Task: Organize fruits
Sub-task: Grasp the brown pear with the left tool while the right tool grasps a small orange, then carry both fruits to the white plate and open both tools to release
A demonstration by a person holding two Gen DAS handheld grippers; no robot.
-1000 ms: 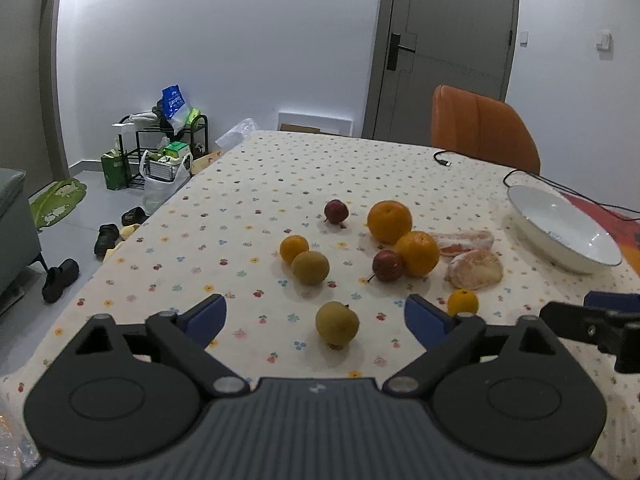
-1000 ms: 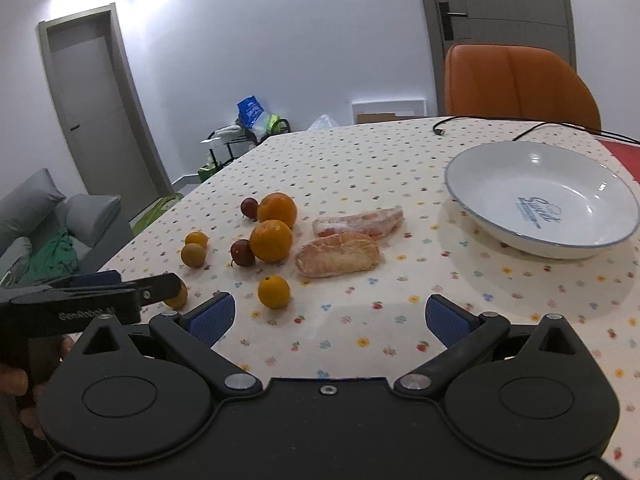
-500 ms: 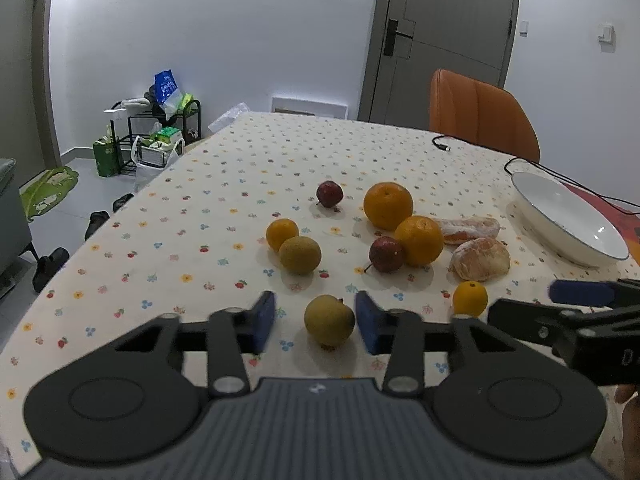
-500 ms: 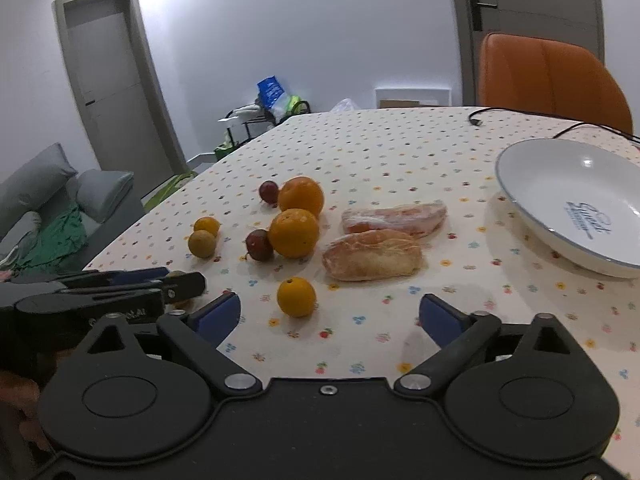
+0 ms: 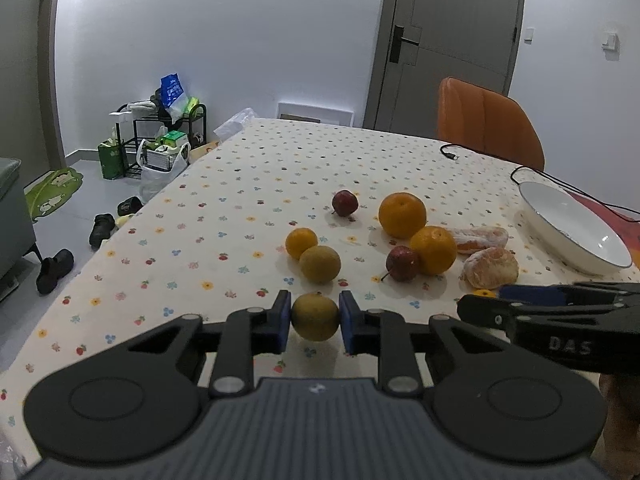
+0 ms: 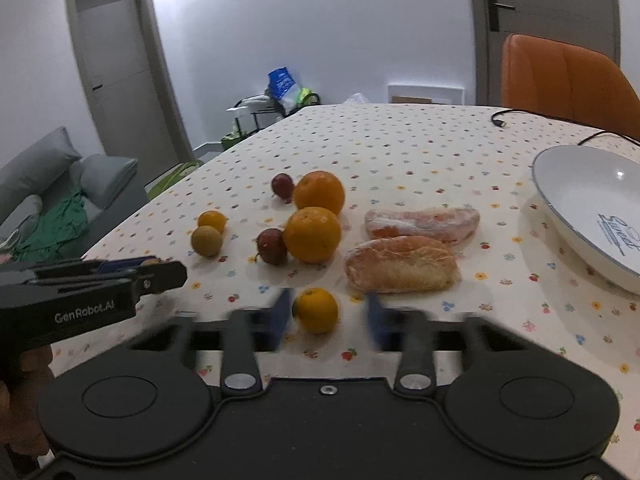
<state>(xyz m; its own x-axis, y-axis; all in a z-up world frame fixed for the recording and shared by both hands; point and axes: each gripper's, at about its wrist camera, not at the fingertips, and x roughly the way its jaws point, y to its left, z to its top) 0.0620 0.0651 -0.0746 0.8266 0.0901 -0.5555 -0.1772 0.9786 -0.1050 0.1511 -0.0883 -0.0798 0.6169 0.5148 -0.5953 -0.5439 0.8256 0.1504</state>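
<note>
Fingers [image 5: 282,322] of the left gripper [image 5: 315,322] are clamped on a yellow-green fruit [image 5: 315,317], one blue pad touching each side, just above the counter [image 5: 240,184]. The right gripper [image 6: 327,318] has its fingers [image 6: 280,314] blurred and part way apart around a small orange [image 6: 316,310]; the left pad is close to the fruit and a gap shows on the right, so it is not gripped. Beyond lie two big oranges [image 6: 319,193], two dark red fruits [image 6: 272,247], another yellow-green fruit, a small orange and two peeled segments [image 6: 402,265]. A white bowl [image 6: 560,184] sits far right, empty.
</note>
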